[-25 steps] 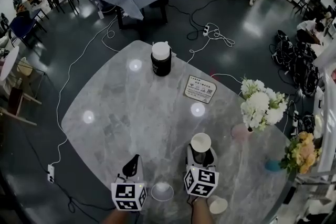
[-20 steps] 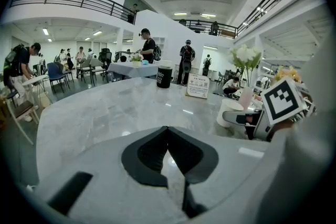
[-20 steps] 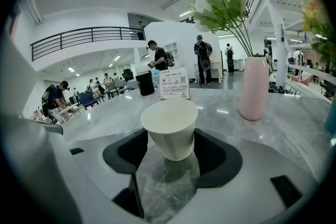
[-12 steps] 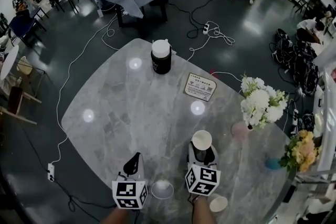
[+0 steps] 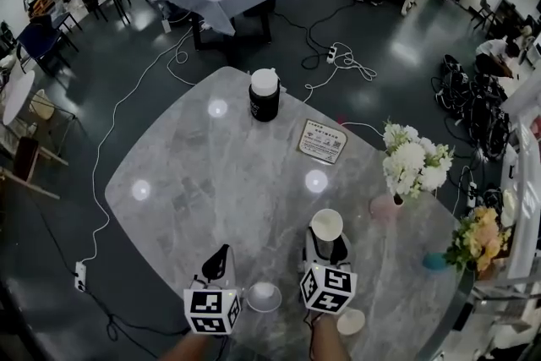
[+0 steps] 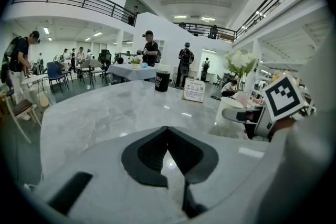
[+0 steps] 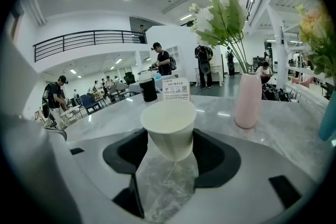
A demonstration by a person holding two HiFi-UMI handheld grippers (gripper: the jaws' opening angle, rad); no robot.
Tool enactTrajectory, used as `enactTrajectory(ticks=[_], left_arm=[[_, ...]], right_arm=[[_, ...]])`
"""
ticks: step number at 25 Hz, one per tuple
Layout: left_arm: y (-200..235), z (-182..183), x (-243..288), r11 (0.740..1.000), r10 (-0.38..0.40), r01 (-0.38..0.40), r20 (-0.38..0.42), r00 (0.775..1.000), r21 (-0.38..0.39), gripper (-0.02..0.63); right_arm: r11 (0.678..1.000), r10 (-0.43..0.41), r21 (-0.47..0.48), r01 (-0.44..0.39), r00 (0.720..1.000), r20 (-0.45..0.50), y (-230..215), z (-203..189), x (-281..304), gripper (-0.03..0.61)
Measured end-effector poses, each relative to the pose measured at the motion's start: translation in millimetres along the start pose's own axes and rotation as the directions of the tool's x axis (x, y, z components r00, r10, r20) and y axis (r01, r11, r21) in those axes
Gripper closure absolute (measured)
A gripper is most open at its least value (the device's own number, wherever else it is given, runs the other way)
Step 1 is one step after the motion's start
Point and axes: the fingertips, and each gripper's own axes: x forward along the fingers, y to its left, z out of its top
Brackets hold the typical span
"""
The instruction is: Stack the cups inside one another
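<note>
When looking down from the head, find the right gripper (image 5: 326, 245) with jaws pinching an upright white cup, the held cup (image 5: 326, 225), over the marble table (image 5: 194, 182) near its front edge. To the left of it and nearer the body, a second cup (image 5: 264, 295) standing mouth up on the table, just right of the left gripper (image 5: 218, 262). Lower right, close to the table's rim, a third cup (image 5: 350, 321). Farther off, a black jar (image 5: 265, 95), a sign card (image 5: 322, 141) and white flowers (image 5: 412, 165). No cup yet inside another.

From the left gripper view: jaws pressed together, nothing between them, bare marble ahead. Off to the right, the held cup (image 6: 227, 127) in the other gripper's grasp.

From the right gripper view: jaws closed on the lower wall of the held cup (image 7: 168, 128) from both sides, mouth up and level. Marble visible under its base, so probably lifted clear, though hard to be sure. Beyond, on the right, a pink vase (image 7: 248, 99).

Judged step: first cup in hand, on its way to nesting. Next move likely a swing left and back toward the second cup. Calls for centring the base over that open mouth, keeping the cup upright, lowering until seated, then spreading the jaws. Left gripper free to steady the second cup, but only after opening.
</note>
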Motion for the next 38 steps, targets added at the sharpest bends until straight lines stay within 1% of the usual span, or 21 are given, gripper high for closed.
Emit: enactTrajectory(ticks=[11, 22, 29, 33, 38], left_arm=[[-14, 10, -31, 1.0, -0.017, 0.016, 0.047, 0.999, 0.01, 0.617], [-29, 8, -80, 1.0, -0.02, 0.02, 0.086, 0.996, 0.001, 0.617], [-39, 1, -117, 1.0, -0.022, 0.023, 0.113, 0.993, -0.007, 0.618], [-46, 2, -137, 0.999, -0.031, 0.032, 0.125, 0.992, -0.007, 0.617], [-51, 1, -151, 0.999, -0.046, 0.047, 0.148, 0.988, -0.004, 0.617]], right_arm=[[1.0, 0.012, -0.02, -0.011, 0.999, 0.039, 7, 19, -39, 0.334], [0.998, 0.044, -0.054, -0.041, 0.997, 0.064, 24, 24, -95, 0.334], [0.992, 0.089, -0.095, -0.083, 0.994, 0.068, 47, 19, -135, 0.334], [0.989, 0.111, -0.103, -0.103, 0.991, 0.072, 58, 23, -157, 0.334], [0.984, 0.139, -0.121, -0.129, 0.987, 0.077, 73, 23, -177, 0.334]])
